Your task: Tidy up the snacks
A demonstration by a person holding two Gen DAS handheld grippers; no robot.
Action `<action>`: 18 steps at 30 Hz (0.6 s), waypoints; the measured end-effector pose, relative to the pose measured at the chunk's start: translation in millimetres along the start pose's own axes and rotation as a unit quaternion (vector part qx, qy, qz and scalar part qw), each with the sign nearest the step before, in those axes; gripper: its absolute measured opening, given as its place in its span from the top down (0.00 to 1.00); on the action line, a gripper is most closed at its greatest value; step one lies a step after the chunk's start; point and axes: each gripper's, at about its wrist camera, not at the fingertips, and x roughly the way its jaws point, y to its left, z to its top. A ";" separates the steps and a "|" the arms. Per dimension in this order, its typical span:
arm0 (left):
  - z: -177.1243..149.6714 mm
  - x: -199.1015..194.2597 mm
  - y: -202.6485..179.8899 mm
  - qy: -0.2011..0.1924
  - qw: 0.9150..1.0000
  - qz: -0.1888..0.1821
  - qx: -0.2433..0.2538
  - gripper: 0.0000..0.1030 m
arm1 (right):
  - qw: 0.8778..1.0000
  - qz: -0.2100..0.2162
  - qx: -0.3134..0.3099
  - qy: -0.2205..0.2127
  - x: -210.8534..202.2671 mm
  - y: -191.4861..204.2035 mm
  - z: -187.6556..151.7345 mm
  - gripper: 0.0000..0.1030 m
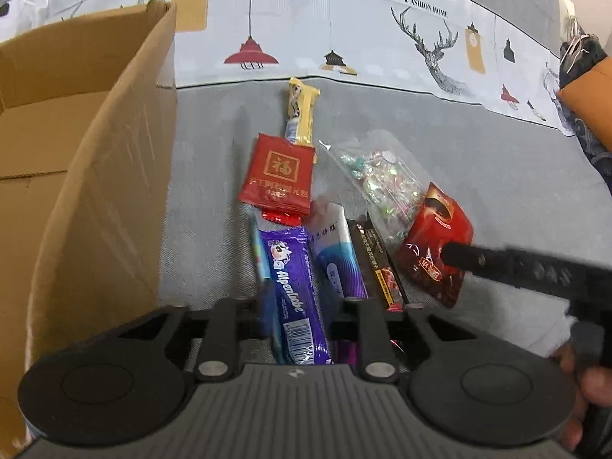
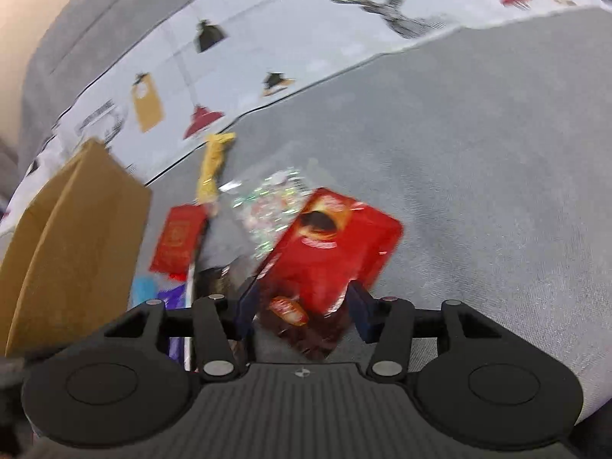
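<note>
Several snacks lie on a grey sofa seat. In the left wrist view my left gripper (image 1: 302,302) is open around the purple Alpenliebe bar (image 1: 292,287), beside a blue-white packet (image 1: 336,256) and a black bar (image 1: 376,264). A red packet (image 1: 277,174), a yellow bar (image 1: 302,114) and a clear candy bag (image 1: 382,179) lie farther off. My right gripper (image 2: 302,302) is open with its fingers either side of the red coffee pouch (image 2: 332,248); it is not clamped. That gripper's finger (image 1: 470,258) reaches over the same pouch (image 1: 436,244) in the left view.
An open cardboard box (image 1: 95,145) stands at the left; it also shows in the right wrist view (image 2: 72,244). A printed cloth (image 1: 344,30) covers the sofa back. An orange cushion (image 1: 589,99) sits at the far right.
</note>
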 end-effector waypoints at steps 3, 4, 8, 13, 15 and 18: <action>-0.4 2.8 1.7 0.005 1.000 -0.003 0.000 0.98 | 0.999 0.027 -0.033 0.020 -11.3 7.7 -10.5 0.48; -0.6 2.7 1.3 0.005 1.000 -0.002 0.002 0.99 | 0.998 0.037 -0.044 0.030 -13.3 9.9 -13.7 0.48; -2.7 3.1 -0.6 0.008 1.000 0.003 0.007 1.00 | 0.989 0.047 -0.111 0.091 -1.7 26.0 -31.5 0.69; -4.8 2.4 -0.7 0.008 1.000 0.006 0.006 1.00 | 0.982 0.037 -0.153 0.102 3.1 33.1 -39.0 0.92; -6.1 2.0 -1.0 0.008 1.000 0.008 0.007 1.00 | 0.984 0.022 -0.151 0.089 -2.2 30.6 -37.0 0.97; -7.2 -5.9 0.5 0.002 1.000 -0.003 -0.003 1.00 | 0.987 0.018 -0.148 0.057 -14.1 28.2 -31.8 0.98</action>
